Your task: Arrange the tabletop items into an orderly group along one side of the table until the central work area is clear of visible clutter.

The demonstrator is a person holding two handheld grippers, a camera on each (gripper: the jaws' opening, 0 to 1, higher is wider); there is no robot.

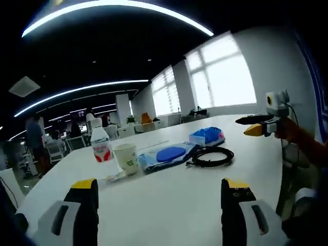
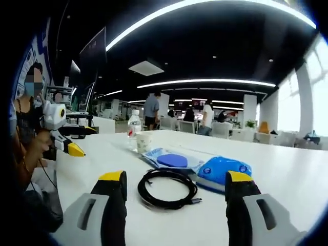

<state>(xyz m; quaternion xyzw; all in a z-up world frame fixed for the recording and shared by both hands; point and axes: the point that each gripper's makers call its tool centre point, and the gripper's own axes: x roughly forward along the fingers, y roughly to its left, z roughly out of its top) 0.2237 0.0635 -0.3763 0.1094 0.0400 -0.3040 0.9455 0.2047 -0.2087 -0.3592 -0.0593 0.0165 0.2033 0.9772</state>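
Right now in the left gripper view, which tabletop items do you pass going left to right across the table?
Water bottle → paper cup → flat pack with the blue oval → coiled black cable, with the blue packet lying behind it toward the windows.

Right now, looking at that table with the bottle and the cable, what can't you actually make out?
- Print on the water bottle label: too small, left gripper view.
- Logo on the paper cup: blurred.
- Contents of the blue packs: the right gripper jaw covers one corner.
- Black cable plug type: too small.
- Table near edge: hidden behind left gripper jaws.
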